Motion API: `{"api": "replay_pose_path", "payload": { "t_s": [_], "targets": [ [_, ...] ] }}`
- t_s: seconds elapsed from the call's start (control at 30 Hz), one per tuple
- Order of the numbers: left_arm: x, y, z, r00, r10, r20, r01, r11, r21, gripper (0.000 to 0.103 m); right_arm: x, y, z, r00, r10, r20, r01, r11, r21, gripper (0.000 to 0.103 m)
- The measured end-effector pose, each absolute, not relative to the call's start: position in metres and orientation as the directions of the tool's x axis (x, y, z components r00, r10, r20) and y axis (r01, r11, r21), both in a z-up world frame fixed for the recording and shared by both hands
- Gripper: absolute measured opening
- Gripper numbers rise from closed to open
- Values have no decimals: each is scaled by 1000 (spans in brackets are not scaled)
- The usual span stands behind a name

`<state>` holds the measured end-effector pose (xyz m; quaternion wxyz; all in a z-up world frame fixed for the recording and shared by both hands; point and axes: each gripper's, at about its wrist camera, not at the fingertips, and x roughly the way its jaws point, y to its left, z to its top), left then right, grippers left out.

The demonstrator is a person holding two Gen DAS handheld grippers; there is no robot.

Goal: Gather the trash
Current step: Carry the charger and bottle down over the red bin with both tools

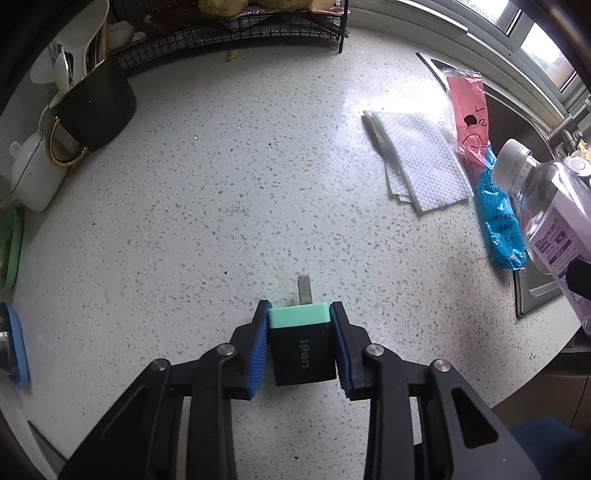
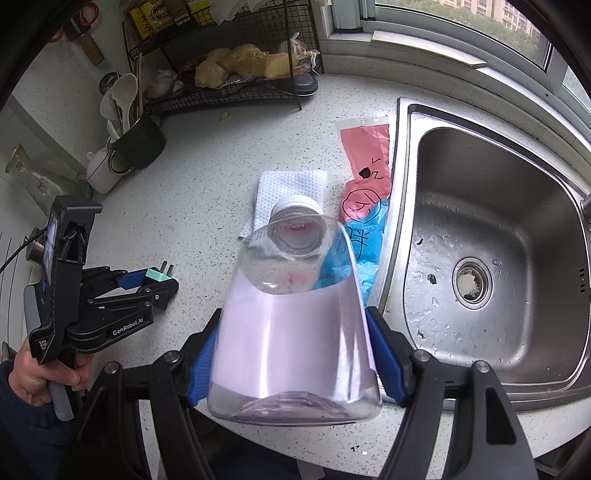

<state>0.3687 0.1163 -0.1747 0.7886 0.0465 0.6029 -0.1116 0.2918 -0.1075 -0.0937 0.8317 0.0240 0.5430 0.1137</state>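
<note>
speckled worktop (image 1: 221, 221) beside sink (image 2: 480, 229); left tool (image 1: 300, 343) clamped a charger plug (image 1: 301, 343), right tool (image 2: 295, 354) gripped a clear bottle (image 2: 295, 332).

Two close wrist views, shared countertop (image 1: 221, 206).

Home kitchen: speckled white stone tabletop (image 2: 207, 192) with a stainless sink (image 2: 491, 236) set in on the right, drain strainer visible, under a window (image 2: 461, 22) looking out on apartment blocks. Far side has a black wire rack (image 2: 236, 92) holding ginger and garlic, a dark mug (image 2: 142, 146) stuffed with white spoons and chopsticks, and a small white teapot (image 1: 35, 173) beside it. Folded paper towel (image 1: 417, 158) lies near the sink edge.
</note>
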Motion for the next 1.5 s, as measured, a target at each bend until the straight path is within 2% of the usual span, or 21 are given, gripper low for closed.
{"api": "replay_pose_path", "payload": {
  "t_s": [0.5,0.87,1.1,1.2,1.5],
  "targets": [
    [284,83,-102,359,-153,-921,218,973,-77,29,232,-121,-78,421,265,-867,-246,954,173,70],
    [187,29,-74,404,-147,-903,179,981,-79,29,147,-160,-73,446,307,-841,-307,935,179,70],
    [122,-10,-80,412,-121,-903,178,983,-51,29,97,-181,-75,448,323,-834,-347,922,171,70],
    [102,-23,-88,391,-150,-908,184,979,-82,29,80,-186,-81,428,329,-842,-356,918,177,70],
    [64,-54,-139,296,-175,-939,207,972,-116,29,56,-194,-132,333,307,-891,-351,918,185,70]
  ]
}}
